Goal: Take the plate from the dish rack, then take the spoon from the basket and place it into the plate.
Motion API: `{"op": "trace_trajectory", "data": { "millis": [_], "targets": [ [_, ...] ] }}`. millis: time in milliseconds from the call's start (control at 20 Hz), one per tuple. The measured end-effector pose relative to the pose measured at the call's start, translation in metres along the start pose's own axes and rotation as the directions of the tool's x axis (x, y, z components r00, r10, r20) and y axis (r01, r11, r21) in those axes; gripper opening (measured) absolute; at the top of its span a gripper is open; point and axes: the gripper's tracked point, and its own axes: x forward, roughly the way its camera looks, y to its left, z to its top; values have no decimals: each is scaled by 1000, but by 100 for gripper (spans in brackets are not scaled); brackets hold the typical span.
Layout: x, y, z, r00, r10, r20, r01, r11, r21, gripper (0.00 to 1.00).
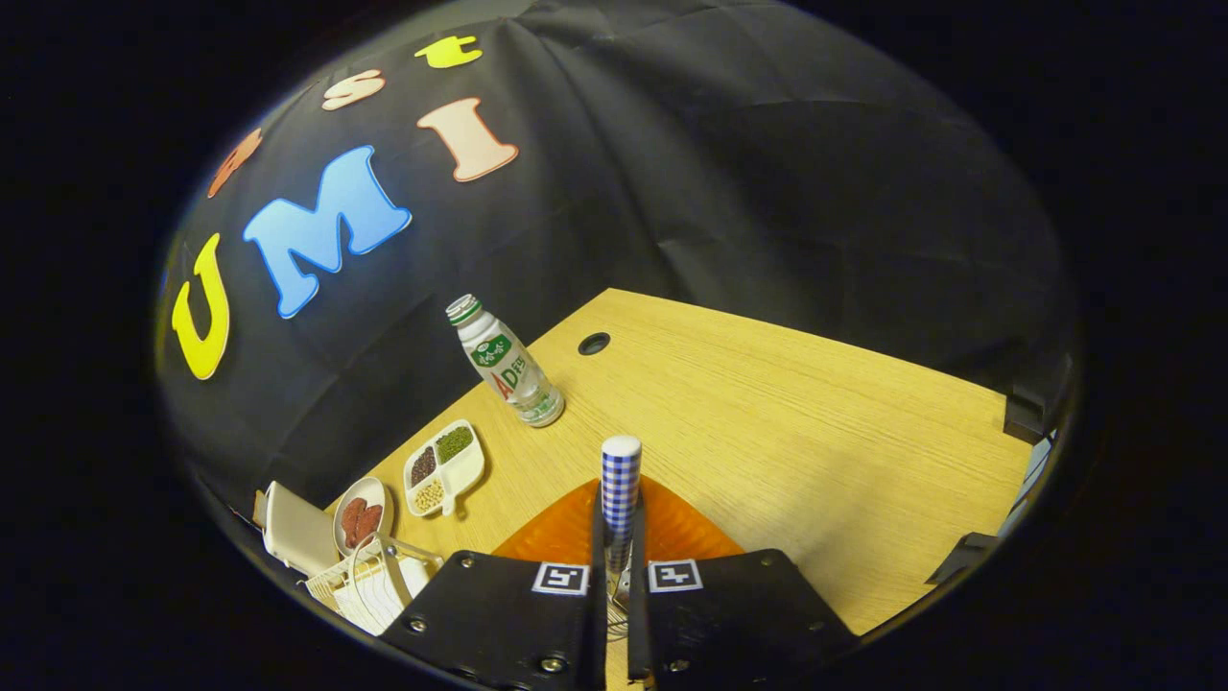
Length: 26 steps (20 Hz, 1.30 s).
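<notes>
My gripper (616, 561) is shut on the spoon (620, 485), whose blue-and-white checked handle stands up between the two fingers. Just beyond the fingers, under the spoon, lies the orange plate (561, 533) on the wooden table. The spoon's lower end is hidden between the fingers. The white wire dish rack (369, 581) sits to the left of the fingers.
A plastic drink bottle (504, 365) stands beyond the plate near the booth's wall. A white divided dish with beans (443, 467) and a small dish of red pieces (362, 518) lie to the left, with a white box (295, 528) beside them. The table (815, 432) has a cable hole (594, 343).
</notes>
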Motion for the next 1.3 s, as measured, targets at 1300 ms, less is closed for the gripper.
{"op": "trace_trajectory", "data": {
  "millis": [1300],
  "targets": [
    [-236,158,-76,953,289,94,-193,814,-548,8]
  ]
}}
